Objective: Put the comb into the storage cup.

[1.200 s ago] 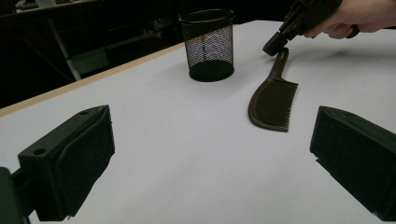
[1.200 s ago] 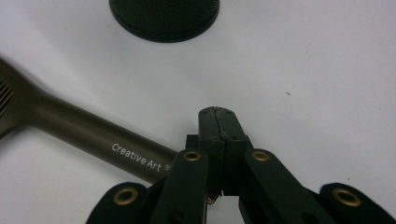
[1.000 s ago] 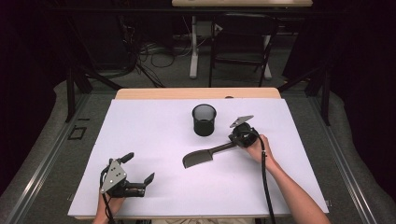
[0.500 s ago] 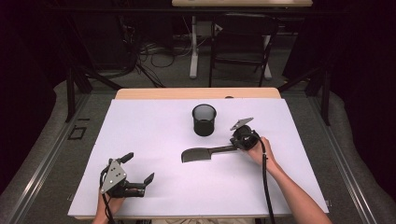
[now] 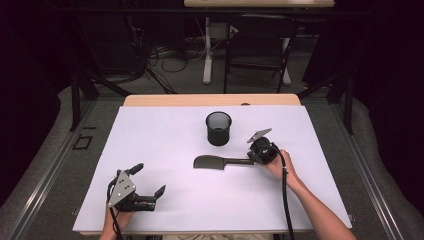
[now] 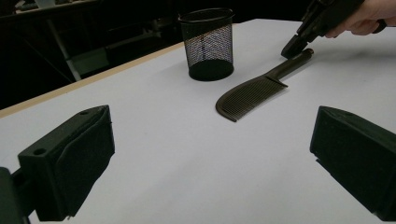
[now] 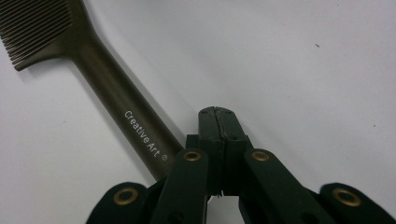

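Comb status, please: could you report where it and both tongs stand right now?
Right tongs shut, empty, tips beside the comb handle. Comb flat on the white sheet, near the mesh cup. Left tongs open, empty, resting apart. Nothing in the way.

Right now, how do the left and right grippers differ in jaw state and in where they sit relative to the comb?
The left gripper has its jaws wide apart with nothing between them; the right gripper has its jaws pressed together. The left gripper sits at the near left of the table, well away from the comb; the right gripper is at the end of the comb's handle, beside it, not clamped on it. Both are black and hand-held.
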